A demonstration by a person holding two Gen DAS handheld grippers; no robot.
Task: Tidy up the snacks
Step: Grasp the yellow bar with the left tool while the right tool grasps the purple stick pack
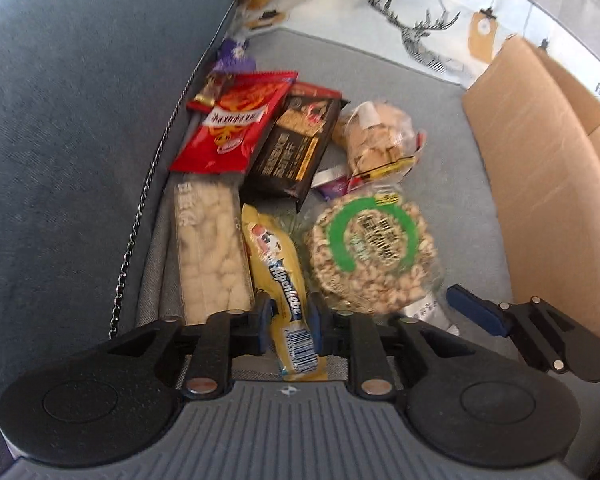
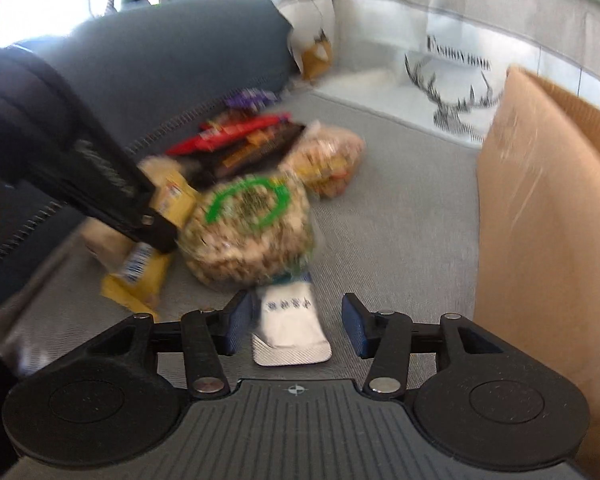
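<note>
Meanwhile, our left fingers [image 1: 291, 325] pinch a yellow bag [image 1: 278, 276] on the sofa [image 1: 420, 92]; our right fingers [image 2: 296, 326] stand apart around a white packet [image 2: 290, 326].

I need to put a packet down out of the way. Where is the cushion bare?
The widest bare patch of the grey cushion lies between the round green-labelled bag and the cardboard box, running back to the deer-print cloth. Along the blue backrest the snacks overlap; it is crowded there.

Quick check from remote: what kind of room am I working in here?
Probably a living room: the snacks lie on a grey sofa seat, against a blue-grey upholstered cushion, beside a deer-print throw.
</note>
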